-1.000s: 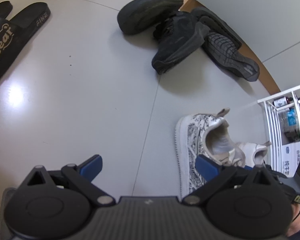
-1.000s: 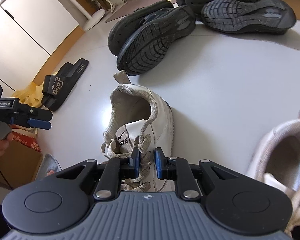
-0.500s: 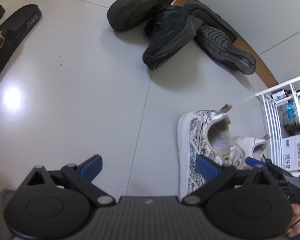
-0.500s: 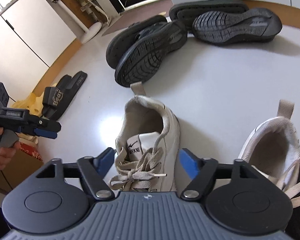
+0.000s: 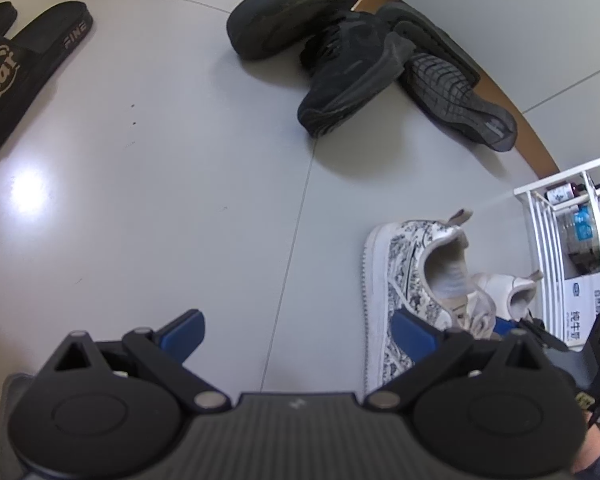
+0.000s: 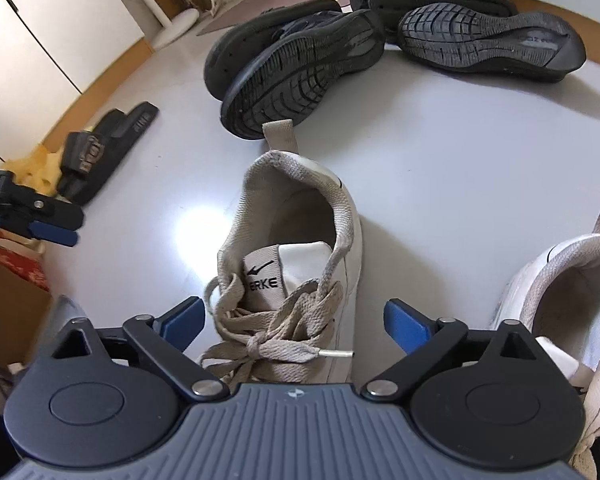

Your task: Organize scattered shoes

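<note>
A white lace-up sneaker stands on the pale floor, heel away from me. My right gripper hovers over its laces with the jaws opening wide; the laces lie between the fingers, untouched. A second white sneaker stands beside it on the right. In the left wrist view the pair appears as a patterned sneaker with its mate behind. My left gripper is open over bare floor, left of the pair. Several black sneakers lie heaped by the wall, some sole-up.
A black "Bear" slide lies far left on the floor, also visible as a slide in the right wrist view. A white wire rack with bottles stands right of the white pair. Yellow foam sits by the wall.
The right gripper's jaws went from shut at the white sneaker's laces to wide apart, letting them go. It drew back a little, bringing the second white sneaker into view. The left gripper stayed open.
</note>
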Available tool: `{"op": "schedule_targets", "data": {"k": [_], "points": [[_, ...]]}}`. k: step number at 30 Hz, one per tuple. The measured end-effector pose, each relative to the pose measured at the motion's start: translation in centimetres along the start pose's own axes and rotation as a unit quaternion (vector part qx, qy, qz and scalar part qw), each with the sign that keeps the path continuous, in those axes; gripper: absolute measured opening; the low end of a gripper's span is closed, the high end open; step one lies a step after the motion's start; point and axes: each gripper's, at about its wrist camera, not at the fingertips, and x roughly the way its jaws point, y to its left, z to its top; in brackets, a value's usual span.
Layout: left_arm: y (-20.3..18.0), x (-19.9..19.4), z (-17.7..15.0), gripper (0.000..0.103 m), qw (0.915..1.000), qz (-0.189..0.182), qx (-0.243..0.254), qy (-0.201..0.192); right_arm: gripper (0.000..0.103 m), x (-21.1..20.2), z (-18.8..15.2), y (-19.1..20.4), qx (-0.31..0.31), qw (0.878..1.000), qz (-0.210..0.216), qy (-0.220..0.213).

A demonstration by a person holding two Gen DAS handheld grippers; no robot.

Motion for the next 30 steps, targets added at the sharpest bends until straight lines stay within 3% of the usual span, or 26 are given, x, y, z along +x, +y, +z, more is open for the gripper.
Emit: {"op": "schedule_targets", "data": {"k": [9, 11, 13, 21, 30], "points": [[0.4, 0.0, -0.1, 0.101, 1.0, -0.001, -0.004, 0.002, 0.101, 2.6, -0.7, 0.8, 0.003, 0.999, -0.027, 0.034], [0.4, 0.0, -0.1, 0.101, 1.0, -0.004, -0.004, 0.002, 0.095, 3.1, -1.1, 0.9, 0.007, 0.998, -0.036, 0.045], [0.4, -0.1, -0.1, 0.101, 1.0, -0.004, -0.004, 0.002, 0.086, 3.2, -1.6, 0.7, 0.03, 0.998, -0.031, 0.046], [0.6, 0.1, -0.3, 0.101, 1.0, -0.003, -0.003, 0.006, 0.083, 2.8, -2.6, 0.2, 0.117, 0.991, -0.046, 0.039], [0.3, 0.4, -0.3, 0.101, 1.0, -0.003, 0.0, 0.009, 0.082, 1.9, -3.7, -1.1, 0.172, 0.982, -0.079, 0.027]]}}
